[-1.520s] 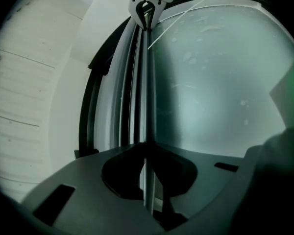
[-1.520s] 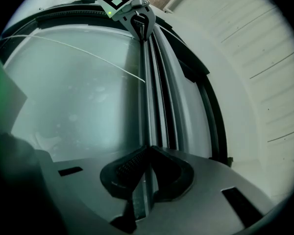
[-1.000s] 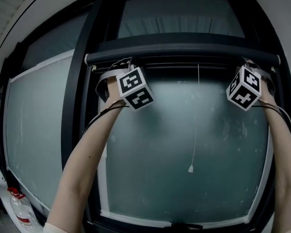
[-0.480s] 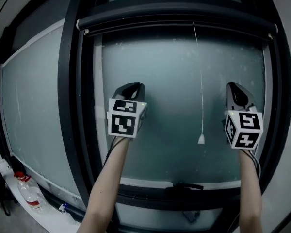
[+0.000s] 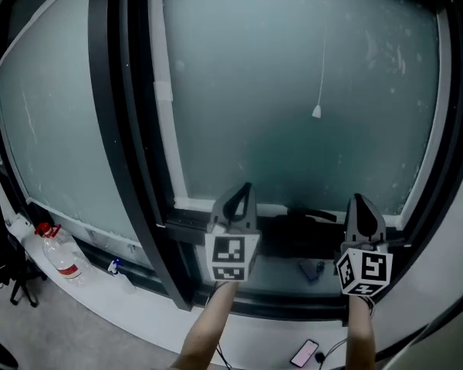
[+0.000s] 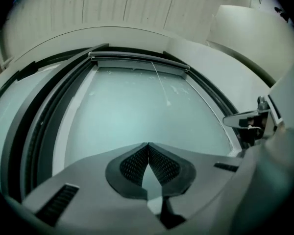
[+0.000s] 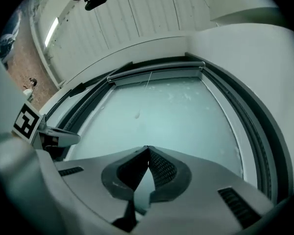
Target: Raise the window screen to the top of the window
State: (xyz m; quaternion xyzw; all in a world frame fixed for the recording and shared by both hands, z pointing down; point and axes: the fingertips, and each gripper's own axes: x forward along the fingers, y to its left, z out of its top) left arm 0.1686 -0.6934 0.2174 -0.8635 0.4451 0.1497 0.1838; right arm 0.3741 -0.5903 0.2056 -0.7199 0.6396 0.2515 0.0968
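Observation:
The window screen's dark bar (image 6: 137, 60) sits at the top of the frosted pane (image 5: 278, 75); the right gripper view also shows this bar (image 7: 157, 72), while the head view cuts it off. A thin pull cord with a small white weight (image 5: 316, 112) hangs down the glass. My left gripper (image 5: 245, 188) points up at the pane from just above the sill, shut, with nothing between its pads (image 6: 159, 163). My right gripper (image 5: 358, 200) stands beside it at the same height, tips touching and holding nothing (image 7: 147, 148). Neither gripper touches the screen or the cord.
A dark window handle (image 5: 309, 216) lies along the bottom frame between the grippers. Thick black frame posts (image 5: 119, 129) stand left of the pane. A plastic bottle with a red cap (image 5: 58, 253) stands on the floor at left, and a phone (image 5: 305, 353) lies below.
Both grippers have dropped from the screen bar at the top of the window to just above the sill. The head view has tilted down with them. The bar stayed up.

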